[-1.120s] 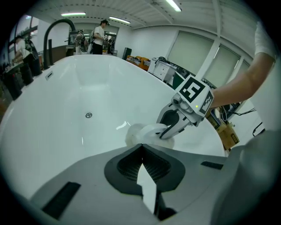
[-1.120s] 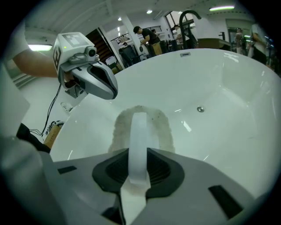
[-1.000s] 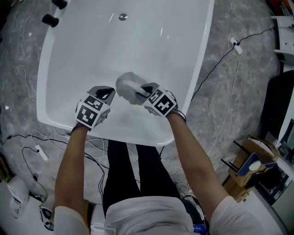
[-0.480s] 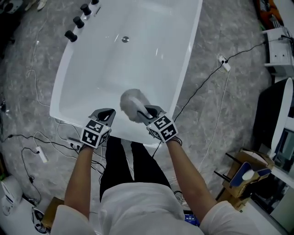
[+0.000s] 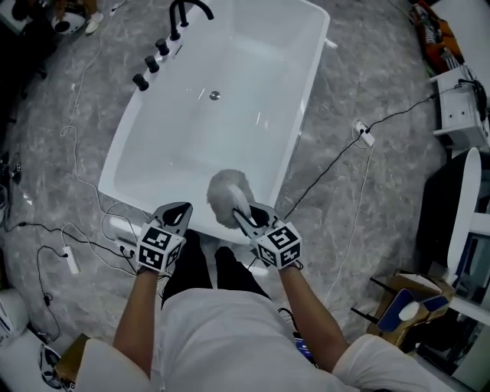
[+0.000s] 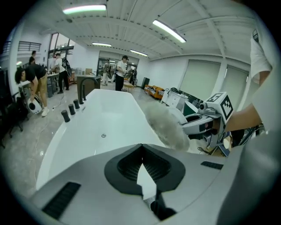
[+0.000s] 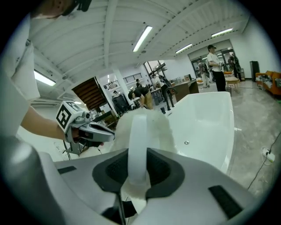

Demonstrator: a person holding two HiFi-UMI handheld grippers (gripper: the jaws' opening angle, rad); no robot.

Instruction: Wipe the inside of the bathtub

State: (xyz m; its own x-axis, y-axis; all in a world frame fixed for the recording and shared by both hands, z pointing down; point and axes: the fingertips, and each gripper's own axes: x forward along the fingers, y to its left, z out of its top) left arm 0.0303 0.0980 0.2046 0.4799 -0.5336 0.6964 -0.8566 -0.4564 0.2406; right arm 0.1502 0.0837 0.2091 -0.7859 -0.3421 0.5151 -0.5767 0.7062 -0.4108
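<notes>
The white bathtub (image 5: 153, 153) lies ahead, with its drain (image 5: 214, 95) near the far end. My right gripper (image 5: 245, 220) is shut on the white handle (image 7: 138, 140) of a fluffy grey-white duster (image 5: 228, 196). The duster's head hangs over the tub's near rim. My left gripper (image 5: 181, 210) is to the left of the duster, shut with nothing in it, above the same rim. In the left gripper view the duster (image 6: 167, 127) and my right gripper (image 6: 197, 125) show at the right, above the tub (image 6: 109, 118).
Black tap knobs (image 5: 151, 64) and a black spout (image 5: 184, 9) sit on the tub's far left rim. Cables, a power strip (image 5: 70, 260) and a socket block (image 5: 361, 132) lie on the grey marble floor around the tub. Several people stand far off (image 6: 120, 72).
The head view has pulled back and up, showing the whole tub. Both grippers and the duster have come back from inside the tub to its near rim.
</notes>
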